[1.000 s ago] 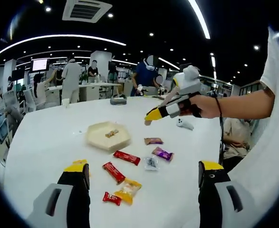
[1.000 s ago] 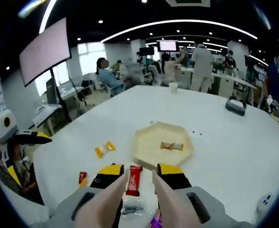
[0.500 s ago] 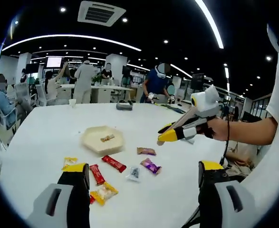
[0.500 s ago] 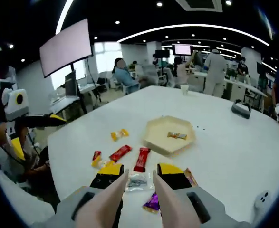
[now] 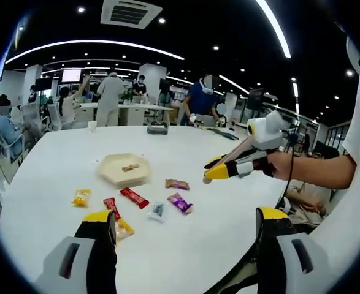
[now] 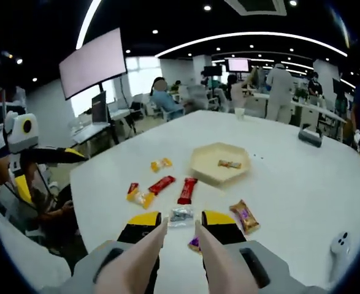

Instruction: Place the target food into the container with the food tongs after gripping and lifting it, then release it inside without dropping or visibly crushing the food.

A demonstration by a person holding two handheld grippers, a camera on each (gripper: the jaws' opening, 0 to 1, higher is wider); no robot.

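In the left gripper view, the left gripper [image 5: 184,229] is showing two black jaws with yellow tips on grey bases, each base cut with a dark slot. At the right of the frame the right gripper [image 5: 216,171] is showing a yellow tip, black-and-white body and white top; the hand [image 5: 278,166] behind it is wearing a dark wrist cord and a white short sleeve [image 5: 359,104]. In the right gripper view, pale tongs [image 6: 178,257] are running between that gripper's yellow-tipped jaws.
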